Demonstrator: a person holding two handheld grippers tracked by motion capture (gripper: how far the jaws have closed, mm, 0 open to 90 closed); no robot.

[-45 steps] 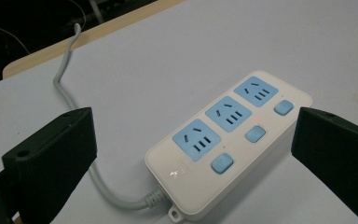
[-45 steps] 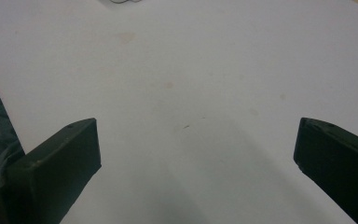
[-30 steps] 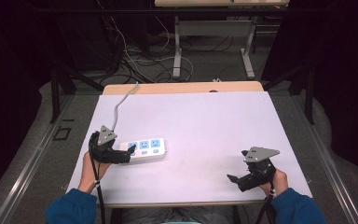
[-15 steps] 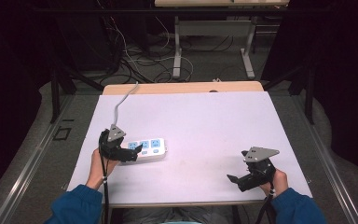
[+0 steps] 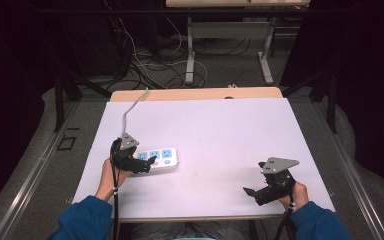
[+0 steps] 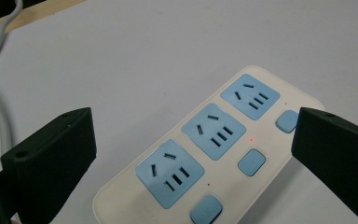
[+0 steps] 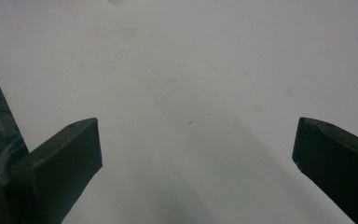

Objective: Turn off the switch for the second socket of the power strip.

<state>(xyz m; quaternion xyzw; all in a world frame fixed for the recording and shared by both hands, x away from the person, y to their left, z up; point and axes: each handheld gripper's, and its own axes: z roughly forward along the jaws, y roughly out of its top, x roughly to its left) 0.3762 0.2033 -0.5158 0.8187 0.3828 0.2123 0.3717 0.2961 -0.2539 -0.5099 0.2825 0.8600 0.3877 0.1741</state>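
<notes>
Strip (image 6: 200,154) betw. wide left tongs (image 6: 193,154), near table (image 5: 220,130) edge

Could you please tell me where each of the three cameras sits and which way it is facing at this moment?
High view: above the person's side, looking forward and down on the table; both forearms, left tongs and right tongs show.
Left gripper view: rides the left tongs, looking along open jaws down at the power strip.
Right gripper view: rides the right tongs, open jaws over bare table top.
Shared: the high and left gripper views both show the power strip and its grey cable.
</notes>
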